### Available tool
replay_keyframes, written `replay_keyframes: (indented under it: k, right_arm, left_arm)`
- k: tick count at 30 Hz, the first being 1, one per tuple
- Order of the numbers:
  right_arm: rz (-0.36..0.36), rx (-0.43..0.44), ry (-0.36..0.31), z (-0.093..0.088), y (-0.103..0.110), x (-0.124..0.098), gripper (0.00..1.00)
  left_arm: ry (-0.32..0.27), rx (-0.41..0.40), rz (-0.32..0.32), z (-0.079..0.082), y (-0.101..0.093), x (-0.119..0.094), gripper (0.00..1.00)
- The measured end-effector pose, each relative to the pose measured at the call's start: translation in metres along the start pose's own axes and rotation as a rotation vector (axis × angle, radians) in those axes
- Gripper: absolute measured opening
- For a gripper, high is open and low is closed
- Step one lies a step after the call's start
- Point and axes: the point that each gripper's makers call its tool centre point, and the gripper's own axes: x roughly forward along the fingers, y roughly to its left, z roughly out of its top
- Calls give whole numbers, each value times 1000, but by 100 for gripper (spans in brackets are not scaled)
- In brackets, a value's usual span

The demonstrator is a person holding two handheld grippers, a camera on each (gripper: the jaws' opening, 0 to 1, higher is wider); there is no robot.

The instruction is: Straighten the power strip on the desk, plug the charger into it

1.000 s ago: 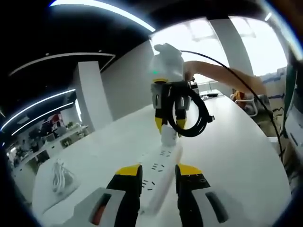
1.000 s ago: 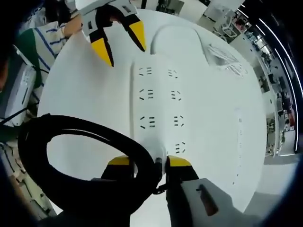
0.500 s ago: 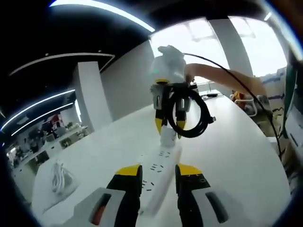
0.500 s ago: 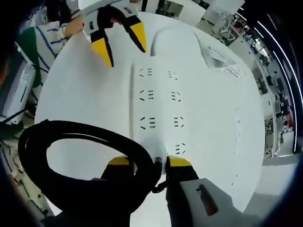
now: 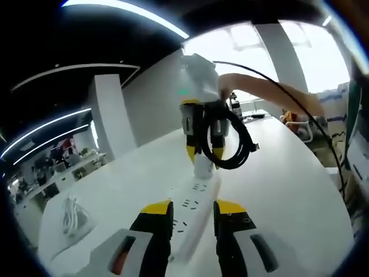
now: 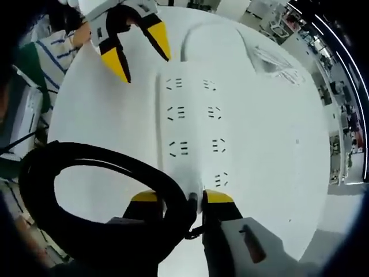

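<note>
on white desk (image 6: 104,150), right gripper (image 5: 202,154) stands upright, pinching charger (image 5: 203,167) over power strip (image 6: 193,121).

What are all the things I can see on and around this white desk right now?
Power strip: one, white, flat on the desk, with two rows of sockets; in the left gripper view it runs away between the left gripper's fingers.
Charger: one, white, pinched by the right gripper at the strip's far end, touching the strip.
Black cable: one, coiled in a loop, hanging beside the right gripper.
White cord bundle: one, lying on the desk off to the side of the strip.
Desk: one, white, large.
Left gripper: one, yellow-tipped fingers apart, astride the near end of the strip.
Right gripper: one, yellow-tipped fingers closed on the charger.
Person's arm: one, behind the right gripper.
</note>
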Motion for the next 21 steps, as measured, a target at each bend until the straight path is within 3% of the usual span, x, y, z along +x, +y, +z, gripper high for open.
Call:
replay_keyframes:
  k: [4, 9, 16, 21]
  right_arm:
    - [-21, -33, 13, -2, 5, 1, 23]
    - [-38, -56, 124, -3, 5, 3, 23]
    - [-45, -44, 87, -4, 4, 3, 23]
    - [-45, -49, 111, -4, 3, 3, 24]
  left_arm:
    - [3, 10, 2, 1, 0, 0, 27]
    - [-10, 4, -5, 4, -2, -1, 27]
    - [-9, 15, 10, 5, 1, -3, 27]
    - [-7, 8, 21, 5, 4, -5, 27]
